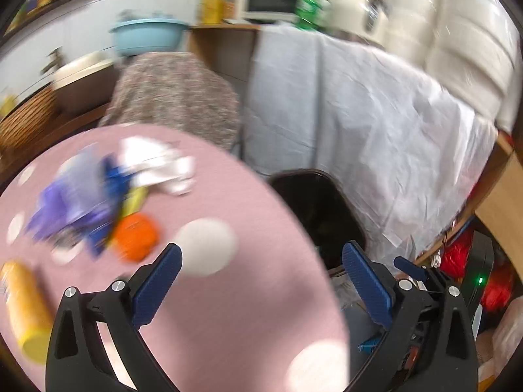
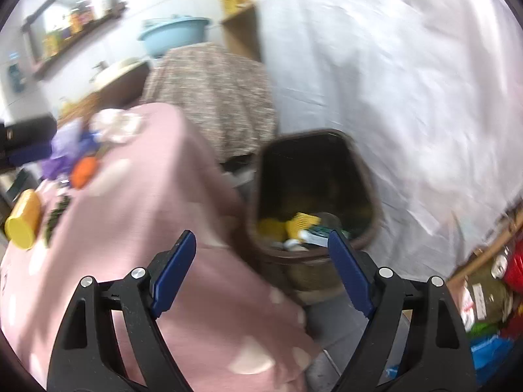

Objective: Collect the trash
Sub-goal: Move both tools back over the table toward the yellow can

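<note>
Pink cloth with pale dots covers the worktop [image 1: 228, 196], and both views of it are smeared by motion blur, so small details are hard to read.

Both pairs of jaws stand wide apart with nothing between the blue pads. The left gripper [image 1: 261, 258] hangs over the near edge of the worktop, its jaws framing bare cloth on one side and the dark bin [image 1: 313, 202] on the other. The right gripper [image 2: 261, 245] points down toward the same bin [image 2: 376, 196], which sits on the floor just beside the worktop; its jaws touch nothing.

Inside the bin lies trash already dropped: a yellow ridged piece [image 2: 302, 220] and some green and white scraps, too blurred to name.

Farther out on the worktop, a heap of trash [image 1: 108, 196] waits: purple and blue wrappers, crumpled white paper [image 1: 157, 163] and something round and orange [image 1: 135, 236]. A yellow-capped bottle [image 1: 26, 310] lies on its side near the left edge, partly cut off in the left wrist view.

Behind, a white sheet [image 1: 359, 114] drapes over bulky furniture, hiding what is underneath. A speckled cloth [image 1: 176, 94] covers another shape beside it, and a light blue basin [image 1: 147, 36] sits beyond.
</note>
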`<state>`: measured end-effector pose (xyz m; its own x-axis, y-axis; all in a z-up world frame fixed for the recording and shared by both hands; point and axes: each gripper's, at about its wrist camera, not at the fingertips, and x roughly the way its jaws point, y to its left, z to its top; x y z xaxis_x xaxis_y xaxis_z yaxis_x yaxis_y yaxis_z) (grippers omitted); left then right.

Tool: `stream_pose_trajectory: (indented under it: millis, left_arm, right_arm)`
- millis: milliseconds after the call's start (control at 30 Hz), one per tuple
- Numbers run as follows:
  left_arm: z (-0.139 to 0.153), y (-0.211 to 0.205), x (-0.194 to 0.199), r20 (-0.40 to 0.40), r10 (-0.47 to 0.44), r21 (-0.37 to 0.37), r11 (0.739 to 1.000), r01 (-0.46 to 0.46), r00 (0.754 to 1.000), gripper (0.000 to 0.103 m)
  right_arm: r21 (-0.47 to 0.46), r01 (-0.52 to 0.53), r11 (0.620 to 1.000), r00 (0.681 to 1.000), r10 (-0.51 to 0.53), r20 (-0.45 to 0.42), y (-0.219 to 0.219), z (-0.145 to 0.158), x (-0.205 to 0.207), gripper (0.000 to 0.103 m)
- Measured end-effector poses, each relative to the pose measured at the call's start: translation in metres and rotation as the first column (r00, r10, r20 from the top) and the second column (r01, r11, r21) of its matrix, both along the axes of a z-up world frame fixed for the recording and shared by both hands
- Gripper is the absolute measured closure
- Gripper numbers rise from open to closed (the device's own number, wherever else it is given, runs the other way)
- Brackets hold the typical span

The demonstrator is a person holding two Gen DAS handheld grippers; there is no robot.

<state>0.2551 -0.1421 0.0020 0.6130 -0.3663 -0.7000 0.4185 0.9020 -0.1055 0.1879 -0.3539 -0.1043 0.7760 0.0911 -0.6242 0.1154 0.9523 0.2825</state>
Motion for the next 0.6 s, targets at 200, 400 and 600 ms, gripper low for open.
stream_pose_trajectory:
  millis: [200,400,600]
  left_arm:
    - [0.017,0.089,-0.031,0.052,0.183,-0.052,0.982,-0.181,0.982,0.005]
    - [0.009,0.17,-0.047,0.044,0.359,-0.025,0.933,-0.358,0.932,0.005]
    - [-0.004,0.229,-0.055,-0.007,0.474,-0.052,0.879,-0.474,0.881,0.005]
  right_arm:
    - [-0.046,-0.149,0.988,0.988,0.151,0.034,0.066,0.031,0.005,0.021]
    - [-0.048,-0.332,0.942,0.943,0.333,0.018,0.132,0.048,0.017,0.021]
    - [-0.116,-0.469,0.875,0.883,0.469,-0.028,0.204,0.058,0.033,0.021]
